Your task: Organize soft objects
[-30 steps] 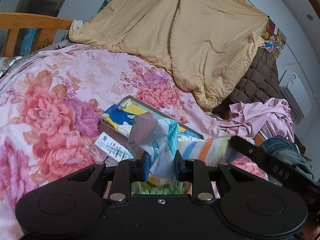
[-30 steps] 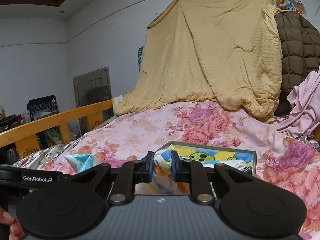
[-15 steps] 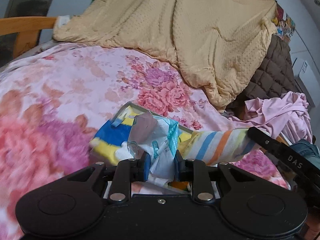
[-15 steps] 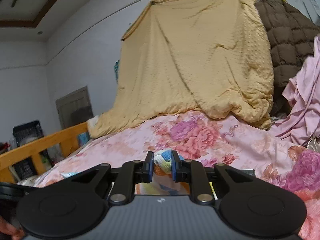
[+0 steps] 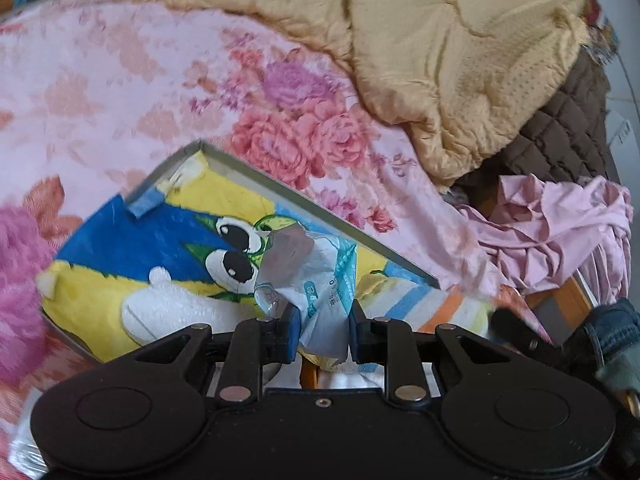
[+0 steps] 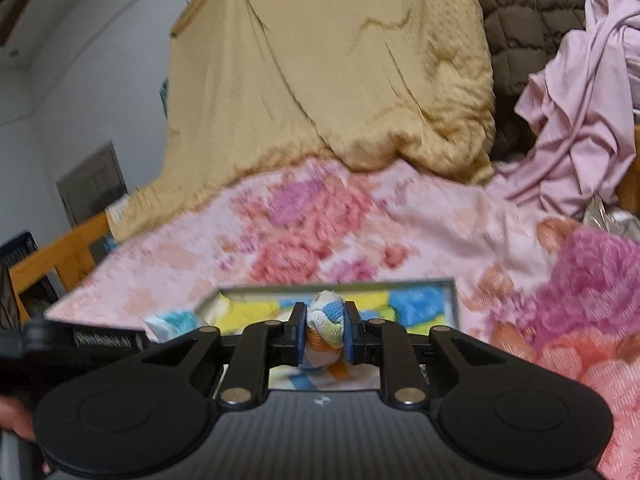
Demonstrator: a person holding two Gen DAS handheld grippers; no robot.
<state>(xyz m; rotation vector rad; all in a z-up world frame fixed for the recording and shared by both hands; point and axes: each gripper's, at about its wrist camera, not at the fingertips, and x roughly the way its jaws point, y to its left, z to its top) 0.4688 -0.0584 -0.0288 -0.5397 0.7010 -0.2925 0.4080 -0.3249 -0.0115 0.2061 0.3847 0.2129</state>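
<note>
The left gripper (image 5: 322, 330) is clamping a crinkled white-and-teal plastic tissue packet (image 5: 316, 280), and the right gripper (image 6: 323, 334) is pinching a rolled striped sock (image 6: 325, 326), likely to drop both into the shallow grey box (image 5: 320, 208) lined with a yellow-and-blue cartoon plush cloth (image 5: 160, 256) on the pink floral quilt (image 5: 120, 80). Both grippers are tilting downward, poised over the box's near edge.

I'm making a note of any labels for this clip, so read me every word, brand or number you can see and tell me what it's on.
"GenRobot.AI": blurred white lettering on the black bar at the lower left of the right wrist view, only just readable.
Teal print on the crumpled plastic packet held in the left gripper: creased and too small to read.
Nothing else carries readable text.
</note>
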